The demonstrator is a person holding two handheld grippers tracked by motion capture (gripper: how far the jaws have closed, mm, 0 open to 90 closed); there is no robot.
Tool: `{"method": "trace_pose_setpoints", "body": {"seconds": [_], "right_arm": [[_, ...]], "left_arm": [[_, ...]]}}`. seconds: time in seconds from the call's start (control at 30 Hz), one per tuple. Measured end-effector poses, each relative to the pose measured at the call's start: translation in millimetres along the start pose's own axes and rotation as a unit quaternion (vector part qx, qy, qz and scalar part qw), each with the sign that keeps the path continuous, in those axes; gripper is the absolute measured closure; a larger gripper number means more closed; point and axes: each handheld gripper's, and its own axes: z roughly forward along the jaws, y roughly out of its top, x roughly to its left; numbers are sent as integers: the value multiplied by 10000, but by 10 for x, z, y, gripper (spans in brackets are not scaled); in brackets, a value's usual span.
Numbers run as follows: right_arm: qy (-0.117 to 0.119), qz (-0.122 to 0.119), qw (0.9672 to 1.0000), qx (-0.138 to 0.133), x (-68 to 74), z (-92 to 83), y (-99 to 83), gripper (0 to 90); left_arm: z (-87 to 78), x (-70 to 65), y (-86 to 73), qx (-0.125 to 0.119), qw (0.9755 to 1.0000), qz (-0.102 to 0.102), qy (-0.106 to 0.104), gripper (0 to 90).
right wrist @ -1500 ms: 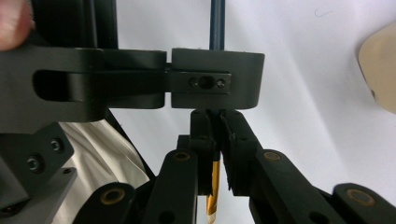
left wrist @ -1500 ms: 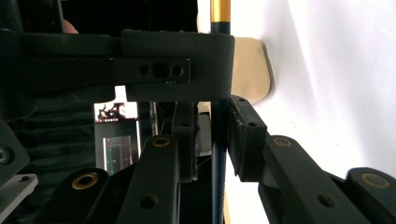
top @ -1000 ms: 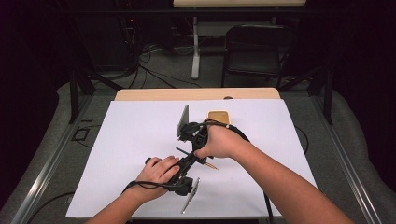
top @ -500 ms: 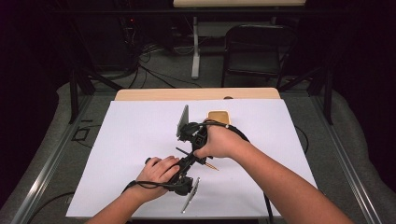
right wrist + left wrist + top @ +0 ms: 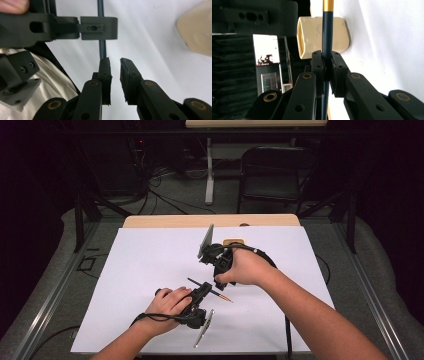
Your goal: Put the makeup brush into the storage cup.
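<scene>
Room: dark all round, cables on the floor, one folding chair [image 5: 272, 172] beyond the far edge.
Surface: one white sheet [image 5: 150, 265] over a wooden top, lit bright.
Hands: two, both over the sheet near the middle, close together.
Left gripper [image 5: 326, 66]: clamped tight on the pen's dark barrel, pads pinching it from both sides, low in the high view near the front edge.
Right gripper [image 5: 115, 68]: jaws have just been easing apart, a narrow gap now, nothing between the pads; the barrel runs on just beyond its left jaw.
Pen [image 5: 212, 290]: one, dark blue with a gold band and gold tip, slanting off the left gripper between the two hands, just above the sheet.
Block [image 5: 323, 37]: one cream, rounded thing lying on the sheet past the pen's far end, near the right hand.
Step, as I read it: left holds the pen steady while right lets go of it or lines up a fresh grip.
Next move calls for: right jaws wide enough to straddle the barrel, squared to it, left staying firm so the pen doesn't twist.
Count: two grippers, one pen, one block, one chair.
</scene>
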Motion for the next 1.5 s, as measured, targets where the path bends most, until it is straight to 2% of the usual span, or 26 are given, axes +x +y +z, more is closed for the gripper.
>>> {"method": "trace_pose_setpoints", "body": {"seconds": [0.1,0.13,0.17,0.2,0.37,0.57,0.63,0.77,0.8,0.83,0.87,1.03,1.07,1.13,1.17,1.27,1.37,1.47,1.5], "right_arm": [[-13,20,10000,-52,-33,-24,-43,784],[-14,34,10000,-60,-44,-30,-58,781],[-39,40,10000,-72,-54,-34,-75,777],[-56,44,9999,-92,-66,-37,-94,773],[-53,151,9997,-188,-133,-60,-216,763],[-82,239,9991,-345,-211,-119,-352,762],[-112,263,9987,-417,-228,-120,-390,760],[-175,271,9984,-455,-268,-119,-461,755],[-188,303,9982,-482,-272,-117,-478,754],[-199,305,9981,-502,-281,-117,-499,751],[-224,302,9979,-522,-286,-116,-516,745],[-317,290,9969,-658,-304,-137,-601,731],[-322,290,9966,-707,-305,-142,-622,731],[-334,291,9957,-813,-308,-147,-666,731],[-340,278,9956,-831,-310,-148,-679,732],[-381,295,9948,-900,-296,-125,-718,731],[-417,263,9946,-912,-286,-99,-734,729],[-459,232,9936,-1001,-285,-84,-751,728],[-461,264,9930,-1054,-280,-84,-758,728]], "left_arm": [[-11,13,-7,58,10000,44,-43,834],[-14,16,-12,52,10000,31,-34,834],[-12,12,-19,-7,10000,-70,-14,834],[-25,29,-24,42,10000,-32,-27,834],[-42,101,-75,2,9990,-433,-83,834],[-41,165,-94,-45,9978,-650,-105,834],[-36,173,-105,-126,9967,-801,-108,834],[-56,225,-146,-127,9949,-994,-145,834],[-56,232,-162,-195,9928,-1170,-171,834],[-68,257,-176,-152,9931,-1149,-199,834],[-62,255,-186,-229,9911,-1299,-174,834],[-63,328,-253,-258,9859,-1639,-229,834],[-56,335,-261,-294,9840,-1741,-224,834],[-52,353,-275,-316,9820,-1847,-250,834],[-52,355,-279,-323,9799,-1949,-280,834],[-53,383,-291,-372,9769,-2081,-314,834],[-49,409,-315,-458,9712,-2306,-385,834],[-44,433,-355,-661,9562,-2805,-519,834],[-43,445,-376,-729,9493,-3002,-575,835]]}}
